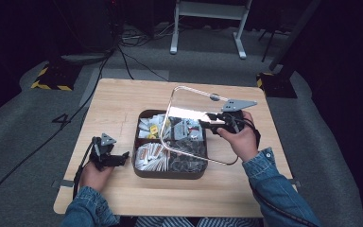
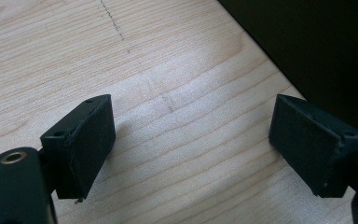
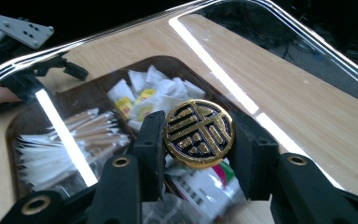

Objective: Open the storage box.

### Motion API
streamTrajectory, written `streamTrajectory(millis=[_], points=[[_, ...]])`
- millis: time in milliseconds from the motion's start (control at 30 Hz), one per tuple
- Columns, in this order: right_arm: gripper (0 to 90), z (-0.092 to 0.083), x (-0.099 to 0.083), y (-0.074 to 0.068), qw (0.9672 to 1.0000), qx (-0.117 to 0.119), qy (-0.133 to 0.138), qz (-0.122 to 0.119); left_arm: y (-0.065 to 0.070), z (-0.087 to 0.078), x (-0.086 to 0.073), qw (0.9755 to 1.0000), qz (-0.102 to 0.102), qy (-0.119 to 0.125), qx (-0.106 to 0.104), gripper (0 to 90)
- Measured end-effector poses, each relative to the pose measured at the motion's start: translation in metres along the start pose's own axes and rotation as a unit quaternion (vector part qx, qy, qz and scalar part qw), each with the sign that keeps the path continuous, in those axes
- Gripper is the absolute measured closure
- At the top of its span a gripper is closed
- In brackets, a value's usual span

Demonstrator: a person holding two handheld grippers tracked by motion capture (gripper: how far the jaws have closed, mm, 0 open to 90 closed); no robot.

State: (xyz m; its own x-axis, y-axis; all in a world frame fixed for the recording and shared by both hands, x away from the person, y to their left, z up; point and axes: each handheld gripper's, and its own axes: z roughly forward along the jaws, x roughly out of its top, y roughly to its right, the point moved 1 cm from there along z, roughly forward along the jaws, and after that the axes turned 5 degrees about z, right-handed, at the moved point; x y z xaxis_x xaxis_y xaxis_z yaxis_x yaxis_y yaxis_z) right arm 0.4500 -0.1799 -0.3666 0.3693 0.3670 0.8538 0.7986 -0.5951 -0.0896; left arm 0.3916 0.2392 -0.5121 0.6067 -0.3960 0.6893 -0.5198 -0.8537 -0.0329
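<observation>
High view: two tools point(image 1: 123, 157) point(image 1: 211, 122), one tray point(image 1: 170, 173).

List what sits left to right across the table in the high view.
left gripper → dark compartment tray of packets → clear lid tilted up over it → right gripper, fingers shut on the lid's round knob.

A pale wooden table point(image 1: 123, 104) stands on grey carpet point(image 1: 19, 123). Black cables point(image 1: 123, 56) trail over the floor behind it, beside a yellow-and-black striped block point(image 1: 52, 78). Farther back are the white legs of a stand point(image 1: 208, 28). A second striped block point(image 1: 272, 80) sits near the table's far right corner.
</observation>
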Motion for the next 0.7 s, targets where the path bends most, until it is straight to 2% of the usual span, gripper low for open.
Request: streamTrajectory(millis=[167,200,433,633,700], points=[[58.8,-0.017,-0.009,0.017,0.9997,-0.021,-0.001,0.012,0.000,0.000,0.000,1.0000,0.000,0.000,0.000,14.8],[58.8,-0.017,-0.009,0.017,0.9997,-0.021,-0.001,0.012,0.000,0.000,0.000,1.0000,0.000,0.000,0.000,14.8],[58.8,-0.037,-0.019,0.040,0.9987,-0.042,0.000,0.028,0.000,0.000,0.000,1.0000,0.000,0.000,0.000,14.8],[58.7,-0.051,-0.028,0.061,0.9971,-0.066,-0.012,0.034,0.000,0.000,0.000,1.0000,0.000,0.000,0.002,15.0],[58.7,-0.056,-0.033,0.071,0.9962,-0.073,-0.015,0.044,0.000,0.000,0.000,1.0000,0.000,0.000,0.002,15.1]])
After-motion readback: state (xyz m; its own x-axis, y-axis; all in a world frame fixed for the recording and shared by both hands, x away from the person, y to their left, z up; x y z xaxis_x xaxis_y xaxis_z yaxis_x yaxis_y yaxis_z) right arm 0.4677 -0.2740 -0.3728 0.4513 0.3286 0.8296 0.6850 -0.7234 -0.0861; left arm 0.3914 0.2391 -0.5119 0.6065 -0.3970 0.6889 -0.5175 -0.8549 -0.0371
